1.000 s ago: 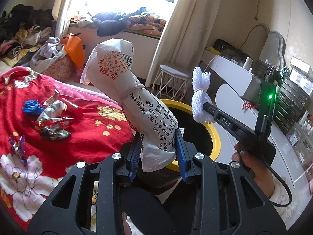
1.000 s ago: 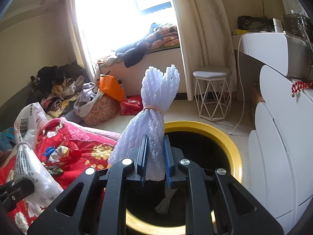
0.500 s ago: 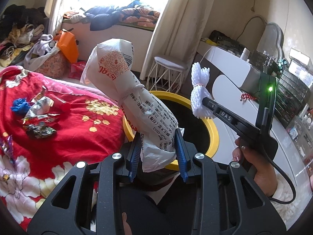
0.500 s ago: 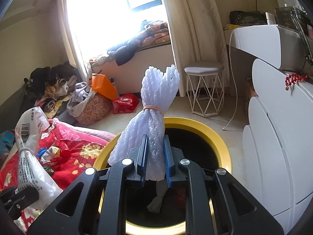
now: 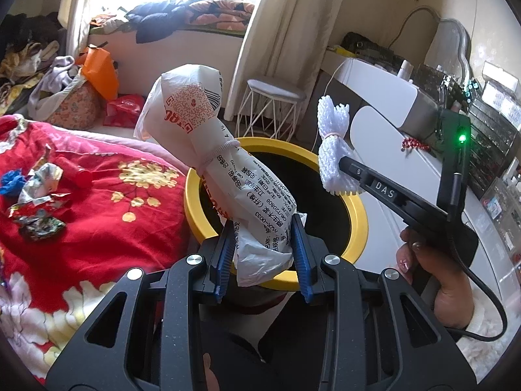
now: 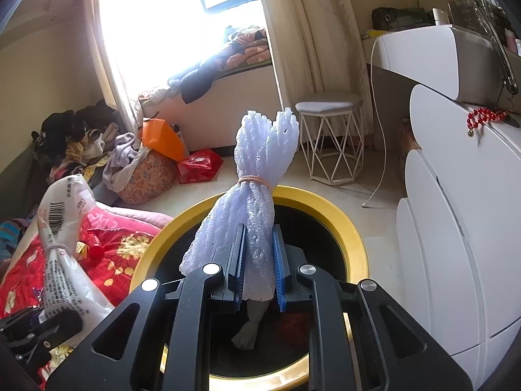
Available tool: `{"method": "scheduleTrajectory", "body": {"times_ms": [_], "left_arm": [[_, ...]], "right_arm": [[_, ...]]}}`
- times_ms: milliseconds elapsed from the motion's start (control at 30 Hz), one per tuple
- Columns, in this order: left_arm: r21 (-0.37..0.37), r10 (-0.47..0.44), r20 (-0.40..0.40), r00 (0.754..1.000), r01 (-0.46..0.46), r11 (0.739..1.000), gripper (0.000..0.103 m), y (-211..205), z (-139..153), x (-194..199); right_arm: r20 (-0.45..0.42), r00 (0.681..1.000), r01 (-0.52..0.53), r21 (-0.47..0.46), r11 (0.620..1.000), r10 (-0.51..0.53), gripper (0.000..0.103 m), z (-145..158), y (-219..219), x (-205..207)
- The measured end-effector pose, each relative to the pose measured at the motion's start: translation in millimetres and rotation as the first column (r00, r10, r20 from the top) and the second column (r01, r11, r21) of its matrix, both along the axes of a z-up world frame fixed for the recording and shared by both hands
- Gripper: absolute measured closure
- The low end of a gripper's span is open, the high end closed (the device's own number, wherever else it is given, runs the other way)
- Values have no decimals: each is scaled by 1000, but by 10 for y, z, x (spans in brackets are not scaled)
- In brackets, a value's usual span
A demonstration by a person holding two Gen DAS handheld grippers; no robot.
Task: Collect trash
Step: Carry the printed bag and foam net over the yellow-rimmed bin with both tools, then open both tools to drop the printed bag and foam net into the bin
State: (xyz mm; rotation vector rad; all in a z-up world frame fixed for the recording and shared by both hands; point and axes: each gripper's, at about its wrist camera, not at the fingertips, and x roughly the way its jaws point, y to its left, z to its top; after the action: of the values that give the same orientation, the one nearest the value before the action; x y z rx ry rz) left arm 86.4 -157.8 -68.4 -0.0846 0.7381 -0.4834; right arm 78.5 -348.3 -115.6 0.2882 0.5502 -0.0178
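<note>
Left wrist view: the left gripper (image 5: 263,254) is clamped on the lower end of a white bag (image 5: 224,179), rolled into a tube, printed with red and black text and a code patch, and cinched by an elastic band. This view alone shows the right gripper (image 5: 345,166) from outside, with the hand (image 5: 436,280) on its grip and a green light lit on its body, and the scraps (image 5: 35,202) of foil and blue wrapper lying on the red quilt (image 5: 97,228), well to the left of the left gripper.

Right wrist view: the right gripper (image 6: 259,267) is closed tight on a white foam net (image 6: 257,202), a ribbed bundle tied at its waist by a pink band and flaring above it. This view alone looks down into the bin (image 6: 345,228): a pale crumpled piece (image 6: 250,329) lies on its dark floor, directly below the fingers.

Each bundle stands up and forward from its own fingers. The yellow-rimmed bin lies just beyond and below both grippers; the net is over its opening, the bag over its near left rim. The bag appears at the far left of the right gripper.
</note>
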Motion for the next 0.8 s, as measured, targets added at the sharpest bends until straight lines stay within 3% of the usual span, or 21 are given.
{"method": "scheduleTrajectory", "body": {"times_ms": [800], "left_arm": [[30, -25, -95, 995, 28, 999, 75, -191, -257, 421]], "right_arm": [[-60, 998, -27, 37, 999, 29, 86, -71, -91, 144]]}}
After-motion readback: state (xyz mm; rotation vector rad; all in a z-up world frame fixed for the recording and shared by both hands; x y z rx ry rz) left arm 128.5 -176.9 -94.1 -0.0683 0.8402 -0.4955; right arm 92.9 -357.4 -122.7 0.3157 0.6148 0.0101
